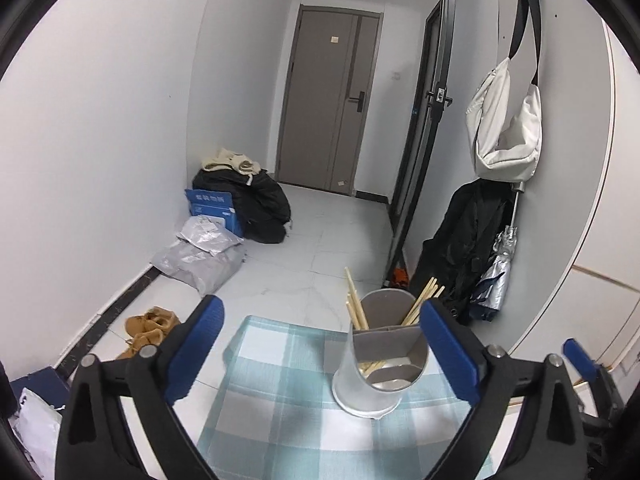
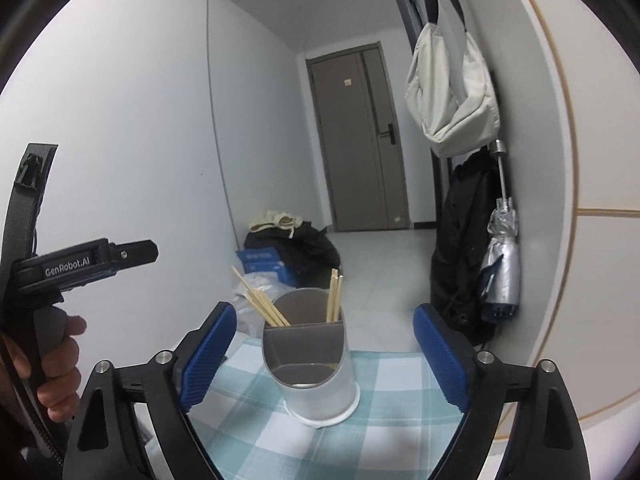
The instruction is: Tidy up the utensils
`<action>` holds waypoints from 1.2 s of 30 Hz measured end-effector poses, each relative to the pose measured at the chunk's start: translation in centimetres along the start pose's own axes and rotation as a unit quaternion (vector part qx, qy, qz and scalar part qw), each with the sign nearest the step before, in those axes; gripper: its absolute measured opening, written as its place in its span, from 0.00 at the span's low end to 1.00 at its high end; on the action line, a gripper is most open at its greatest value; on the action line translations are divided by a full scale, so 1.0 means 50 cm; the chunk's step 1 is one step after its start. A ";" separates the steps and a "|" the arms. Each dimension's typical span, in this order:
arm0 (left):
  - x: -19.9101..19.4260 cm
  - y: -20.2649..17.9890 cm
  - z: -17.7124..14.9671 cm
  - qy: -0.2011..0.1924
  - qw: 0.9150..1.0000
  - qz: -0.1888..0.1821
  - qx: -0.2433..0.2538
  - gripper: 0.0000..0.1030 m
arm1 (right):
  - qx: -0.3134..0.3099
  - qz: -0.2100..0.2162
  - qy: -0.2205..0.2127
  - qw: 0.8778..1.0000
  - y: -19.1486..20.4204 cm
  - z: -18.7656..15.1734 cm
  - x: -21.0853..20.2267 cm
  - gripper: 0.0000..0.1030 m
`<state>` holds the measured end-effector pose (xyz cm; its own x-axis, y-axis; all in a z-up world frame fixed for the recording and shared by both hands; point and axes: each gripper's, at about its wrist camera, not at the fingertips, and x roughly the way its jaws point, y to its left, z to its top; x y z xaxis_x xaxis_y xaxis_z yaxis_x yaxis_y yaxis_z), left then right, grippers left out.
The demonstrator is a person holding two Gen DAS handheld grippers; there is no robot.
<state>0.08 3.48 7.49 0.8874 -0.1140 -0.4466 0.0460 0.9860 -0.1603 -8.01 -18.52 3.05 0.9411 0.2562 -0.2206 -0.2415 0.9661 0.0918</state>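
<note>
Both tongs stand spread wide, holding nothing. The left gripper (image 1: 320,344) has the holder (image 1: 376,356) of chopsticks (image 1: 356,308) near its right pad, untouched. The right gripper (image 2: 324,354) frames the holder centrally on the checked cloth (image 2: 384,432). Only the right view shows a hand (image 2: 60,368); only the left shows shoes (image 1: 150,326).

"GenRobot.AI" stands in white on the left tool's (image 2: 86,260) black body.
</note>
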 end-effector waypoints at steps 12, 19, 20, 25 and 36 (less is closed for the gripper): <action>0.000 -0.037 -0.062 -0.018 0.999 0.003 0.033 0.98 | -0.011 -0.028 0.008 1.000 -0.001 -0.044 -0.005 0.98; 0.021 -0.044 -0.082 -0.009 0.999 0.000 0.045 0.98 | -0.006 -0.042 0.009 0.999 -0.013 -0.051 -0.004 0.98; 0.019 -0.043 -0.083 -0.010 0.999 0.002 0.045 0.98 | -0.008 -0.045 0.009 0.999 -0.014 -0.051 -0.004 0.98; 0.031 -0.036 -0.085 0.009 0.999 0.001 0.035 0.98 | 0.005 -0.048 0.017 0.999 -0.024 -0.055 0.001 0.98; 0.039 -0.036 -0.090 0.022 0.999 0.002 0.031 0.98 | 0.005 -0.064 0.022 0.998 -0.029 -0.060 0.005 0.98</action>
<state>-0.34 0.95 2.92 0.8667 -0.1143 -0.4855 0.0720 0.9919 -0.1050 -8.16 -19.75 -0.07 0.9530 0.1323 -0.2726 -0.1177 0.9906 0.0692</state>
